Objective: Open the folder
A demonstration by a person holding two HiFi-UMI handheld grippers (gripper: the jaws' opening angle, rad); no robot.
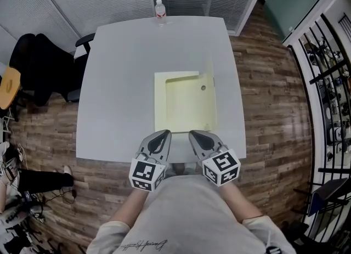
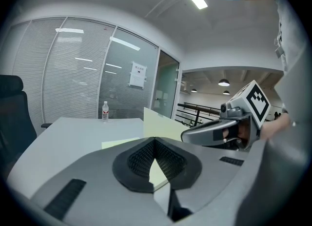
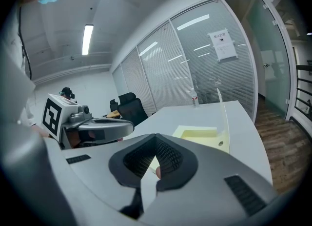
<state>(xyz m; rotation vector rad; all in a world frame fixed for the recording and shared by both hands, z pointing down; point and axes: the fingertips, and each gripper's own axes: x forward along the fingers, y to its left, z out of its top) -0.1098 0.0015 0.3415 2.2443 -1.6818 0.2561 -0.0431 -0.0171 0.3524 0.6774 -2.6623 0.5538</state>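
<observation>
**Folder (image 1: 184, 105) lies with its cover up, both grippers empty at the near edge**

The folder sits flat on the table (image 1: 126, 83), right of centre and just ahead of the person. Its cover (image 2: 158, 120) stands nearly upright along the folder's right edge, and the pale yellow inside faces up.

The left gripper (image 1: 163, 134) and the right gripper (image 1: 196, 134) hover side by side at the near table edge. They are just short of the folder and touch neither it nor each other. On both, the jaws are closed tip to tip with nothing gripped.

By my reading the opening is mostly done. The cover is lifted, but it is standing rather than laid flat. If a flat cover is wanted, the next move would be a push with a closed tip against the cover's inner face, tipping it rightward onto the table. That should need little force, since the sheet looks thin and light. It may also spring back.

Some things are hard to tell:
- From above the cover shows only edge-on, so its lean is unclear.
- What keeps the cover standing is not visible.
- A small pinkish spot low between the right jaws cannot be identified.
- A bottle (image 1: 159, 10) stands at the far edge, well apart
</observation>
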